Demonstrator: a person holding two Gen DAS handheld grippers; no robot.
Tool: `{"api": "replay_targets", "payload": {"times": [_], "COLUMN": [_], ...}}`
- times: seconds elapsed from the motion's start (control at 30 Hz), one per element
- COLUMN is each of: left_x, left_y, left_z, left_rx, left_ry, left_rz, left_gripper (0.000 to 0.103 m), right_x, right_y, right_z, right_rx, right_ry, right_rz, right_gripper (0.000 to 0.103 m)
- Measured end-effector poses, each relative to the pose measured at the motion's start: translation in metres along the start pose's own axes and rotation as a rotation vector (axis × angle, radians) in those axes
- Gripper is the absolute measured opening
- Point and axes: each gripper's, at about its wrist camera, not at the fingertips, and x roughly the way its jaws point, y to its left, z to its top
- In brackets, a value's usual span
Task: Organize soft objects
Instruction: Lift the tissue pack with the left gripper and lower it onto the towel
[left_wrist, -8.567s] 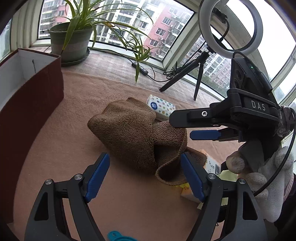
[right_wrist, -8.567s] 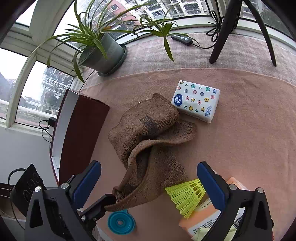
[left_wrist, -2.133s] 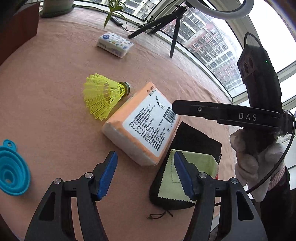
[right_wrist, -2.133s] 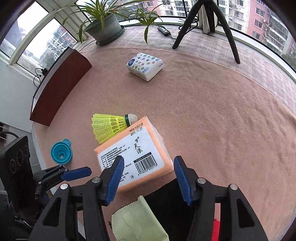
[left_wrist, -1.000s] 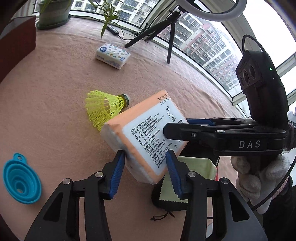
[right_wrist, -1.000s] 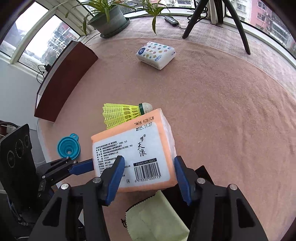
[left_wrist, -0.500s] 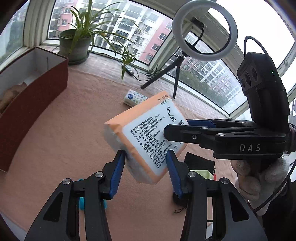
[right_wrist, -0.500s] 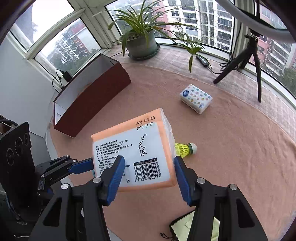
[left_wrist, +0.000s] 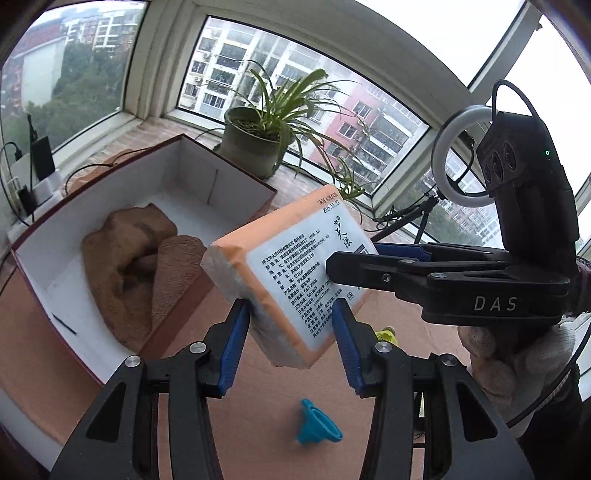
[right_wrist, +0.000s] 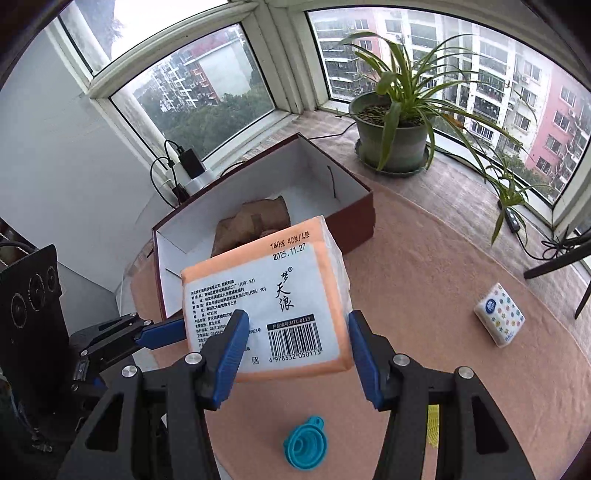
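Both grippers' fingers clamped on tissue pack (left_wrist: 295, 273); spotted pack (right_wrist: 499, 318) only in right view.

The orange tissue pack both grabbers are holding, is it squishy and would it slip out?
Probably squishy: the orange tissue pack has soft rounded corners and a crinkly plastic wrap. It looks light for its size, since the left gripper and right gripper hold it up by the edges alone. The shiny wrap might slide, so two grips likely help.

both wrist views angled down, close on shared tissue pack (left_wrist: 291, 273), box (right_wrist: 258, 206)
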Motion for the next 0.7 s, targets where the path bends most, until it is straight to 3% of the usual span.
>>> {"api": "replay_targets", "payload": {"times": [0.3,0.7], "left_x": [-0.009,-0.005], "left_y": [0.056,0.117], "left_z": [0.023,0.030], "left_rx": [-0.043,-0.121], "left_ry": [-0.032,-0.001], "left_rz": [0.055,0.121], "left_gripper": [0.045,0.045], "right_x": [0.044,0.106], "right_y": [0.043,0.075], "right_z": [0.049,0.075], "right_rx": [-0.040,-0.018], "right_ry": [-0.008,-0.034], "right_rz": [0.038,0.047], "right_gripper": [0.051,0.051]}}
